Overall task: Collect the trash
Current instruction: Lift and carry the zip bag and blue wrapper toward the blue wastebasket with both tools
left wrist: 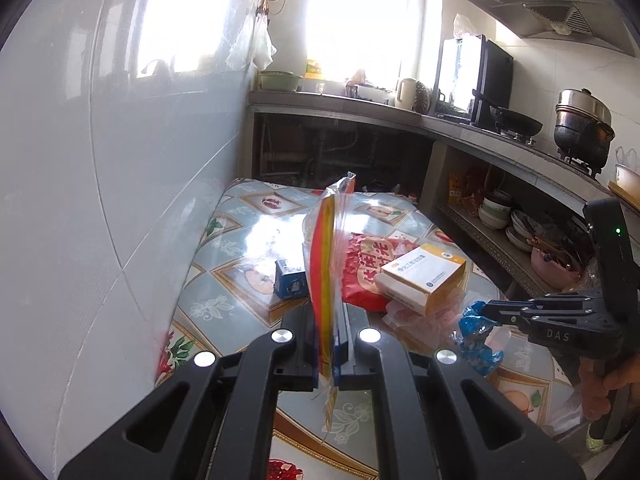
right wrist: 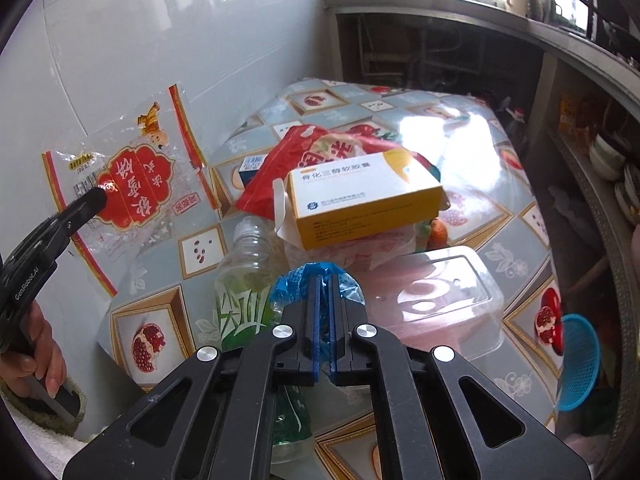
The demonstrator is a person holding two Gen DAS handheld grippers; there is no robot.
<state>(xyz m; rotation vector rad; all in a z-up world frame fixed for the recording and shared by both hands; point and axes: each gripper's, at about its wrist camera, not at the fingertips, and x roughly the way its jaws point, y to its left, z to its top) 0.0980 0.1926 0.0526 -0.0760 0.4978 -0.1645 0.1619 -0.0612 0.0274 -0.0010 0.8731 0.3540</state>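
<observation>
Trash sits heaped on the table (right wrist: 500,208): a yellow box (right wrist: 360,196) on a red bag (right wrist: 272,184), a clear bottle (right wrist: 244,280), a clear tub (right wrist: 440,300). Left gripper (left wrist: 332,340) is clamped on a crinkly clear bag (left wrist: 326,248) printed in red, held upright, probably to take the scraps. Right gripper (right wrist: 325,312) pinches a crumpled blue wrapper (right wrist: 296,280), jaws together on the thin film.

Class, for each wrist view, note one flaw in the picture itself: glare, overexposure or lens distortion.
Left wrist view: the window is blown out white, and glare washes the tablecloth. Right wrist view: a bright glare patch on the tablecloth, and the fisheye bends the counter edge.
</observation>
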